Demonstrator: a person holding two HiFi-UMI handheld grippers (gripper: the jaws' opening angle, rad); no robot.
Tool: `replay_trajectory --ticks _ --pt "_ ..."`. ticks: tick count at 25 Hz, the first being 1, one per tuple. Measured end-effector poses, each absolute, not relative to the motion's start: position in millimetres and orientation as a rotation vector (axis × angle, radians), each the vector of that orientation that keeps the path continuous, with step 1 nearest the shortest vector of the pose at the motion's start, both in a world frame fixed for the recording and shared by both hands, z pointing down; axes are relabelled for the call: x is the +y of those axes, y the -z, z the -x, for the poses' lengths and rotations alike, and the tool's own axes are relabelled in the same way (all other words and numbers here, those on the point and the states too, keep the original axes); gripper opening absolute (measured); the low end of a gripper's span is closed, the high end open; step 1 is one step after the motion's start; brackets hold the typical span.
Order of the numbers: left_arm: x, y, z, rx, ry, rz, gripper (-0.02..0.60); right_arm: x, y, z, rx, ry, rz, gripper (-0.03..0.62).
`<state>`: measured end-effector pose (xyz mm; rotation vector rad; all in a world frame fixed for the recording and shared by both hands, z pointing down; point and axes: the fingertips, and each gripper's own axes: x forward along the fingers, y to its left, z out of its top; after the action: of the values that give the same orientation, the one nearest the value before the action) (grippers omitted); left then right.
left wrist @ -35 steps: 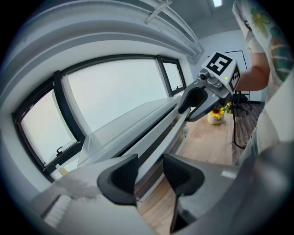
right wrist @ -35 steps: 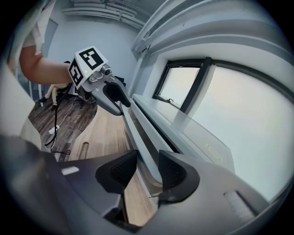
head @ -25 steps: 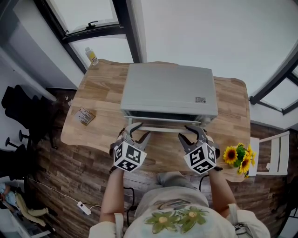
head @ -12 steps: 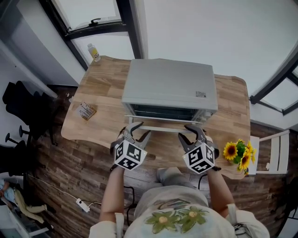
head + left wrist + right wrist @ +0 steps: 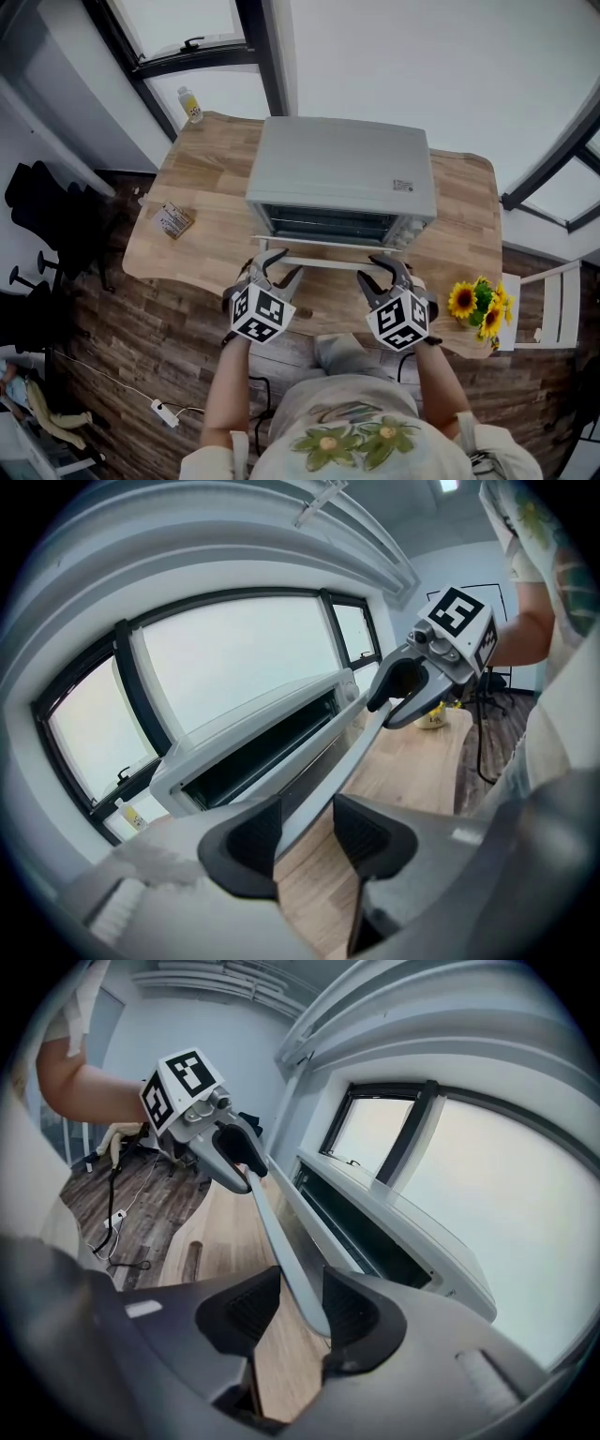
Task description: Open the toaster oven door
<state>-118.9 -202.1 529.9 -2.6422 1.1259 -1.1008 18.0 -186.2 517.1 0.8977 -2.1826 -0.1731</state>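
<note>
Silver toaster oven door (image 5: 328, 247) ajar | handle (image 5: 328, 263) loose between unclenched jaws: left gripper (image 5: 278, 266), right gripper (image 5: 384, 270)

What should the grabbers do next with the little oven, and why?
Probably pull the handle down and toward the person, both sides together. It sits between the jaws of the left gripper and right gripper, and the door is only partly open.

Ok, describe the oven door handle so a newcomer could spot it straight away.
A silver toaster oven stands in the middle of the wooden table, its door tipped partly open. Along the door's near edge runs the handle, a slim pale bar. It alone passes between the jaws of both the left gripper and the right gripper.
</note>
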Motion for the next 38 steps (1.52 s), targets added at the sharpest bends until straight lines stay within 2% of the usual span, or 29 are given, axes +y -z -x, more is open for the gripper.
replay_trajectory --ticks 12,18,26,33,38 --pt "-187 -540 120 1.131 1.128 2.642 0.179 -165 -516 -14 -2.249 0.13 -0.85 0.146" --pt "-179 -546 120 1.14 1.141 2.63 0.179 -169 -489 -19 -2.243 0.259 -0.941 0.146" --pt "-163 -562 121 1.145 1.197 2.621 0.179 -171 -521 -29 -2.111 0.269 -0.851 0.158" --pt "-152 -574 123 1.146 1.228 2.633 0.179 -163 -530 -31 -2.114 0.245 -0.847 0.092" --pt "-144 -582 123 1.149 1.251 2.632 0.179 -154 -538 -31 -2.115 0.236 -0.815 0.083"
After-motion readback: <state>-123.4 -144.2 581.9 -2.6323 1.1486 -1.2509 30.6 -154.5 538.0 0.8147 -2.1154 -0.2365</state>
